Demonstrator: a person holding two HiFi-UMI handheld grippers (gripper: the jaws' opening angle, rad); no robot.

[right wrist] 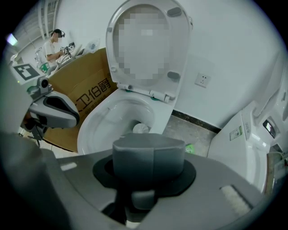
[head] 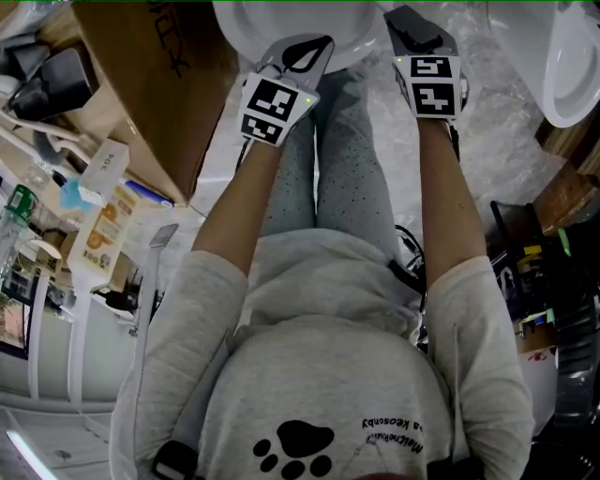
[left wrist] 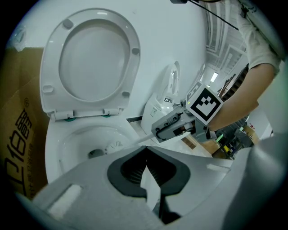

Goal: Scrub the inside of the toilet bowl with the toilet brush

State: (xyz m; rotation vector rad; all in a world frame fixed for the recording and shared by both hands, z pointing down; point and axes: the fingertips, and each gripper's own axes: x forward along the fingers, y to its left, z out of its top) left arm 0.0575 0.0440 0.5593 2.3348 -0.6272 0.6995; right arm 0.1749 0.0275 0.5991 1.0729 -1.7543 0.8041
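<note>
The white toilet bowl [left wrist: 54, 148] stands with its seat and lid [left wrist: 96, 58] raised. The toilet brush's white bristle head [left wrist: 113, 146] sits low in the bowl near the drain, also visible as the brush head [right wrist: 141, 128]. Its thin white handle [left wrist: 135, 140] slants up into my right gripper [left wrist: 157, 132], which is shut on it. From above, the right gripper [head: 427, 42] hangs over the bowl's front rim [head: 281, 23]. My left gripper [head: 305, 52] hovers beside it at the rim, jaws shut and holding nothing; it appears again as the left gripper [right wrist: 54, 110].
A large cardboard box [head: 155, 84] stands tight against the toilet's left side. A second white toilet [right wrist: 243, 143] is at the right. A wall socket [right wrist: 202, 81] is behind. Cluttered shelves [head: 56, 216] lie to the left. A person [right wrist: 54, 45] works far back.
</note>
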